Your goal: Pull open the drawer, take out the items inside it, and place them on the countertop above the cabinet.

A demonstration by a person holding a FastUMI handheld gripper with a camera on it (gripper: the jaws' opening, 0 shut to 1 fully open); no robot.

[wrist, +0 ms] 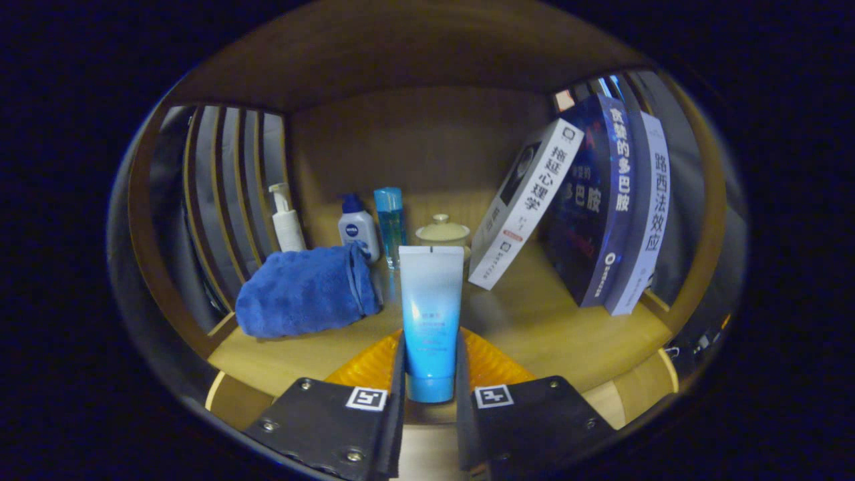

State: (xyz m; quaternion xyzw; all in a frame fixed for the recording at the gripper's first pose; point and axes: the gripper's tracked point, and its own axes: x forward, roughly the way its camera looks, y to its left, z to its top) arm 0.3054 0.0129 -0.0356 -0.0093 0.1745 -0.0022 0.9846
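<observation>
At the far left, a side wall of upright wooden slats (227,194) closes off the wooden worktop (534,321). Just inside the slats stands a white pump bottle (287,220), upright, near the back wall. In front of it lies a folded blue towel (304,299), bunched on the wood and reaching toward the middle. Behind the towel's right end stands a small white bottle with a dark blue cap (359,229), and just beside that a slim clear blue bottle (390,224), also upright.

In the middle, the claw (431,374) pinches a blue and white tube (431,314), one finger pressing on each side of its lower end. The tube stands on end with its cap down between the fingers and its flat crimped end up, its body fading from white at the top to blue at the bottom. Whether the cap rests on the wood or hangs just above it cannot be told. Behind the tube's top sits a small cream lidded jar (443,232), partly hidden by it.

To the right, a white book (524,214) leans over against a dark blue book (594,207), its foot on the wood well apart from the tube. Next to the dark blue book stands another book with a white spine (642,227), close against the right-hand slatted wall.
</observation>
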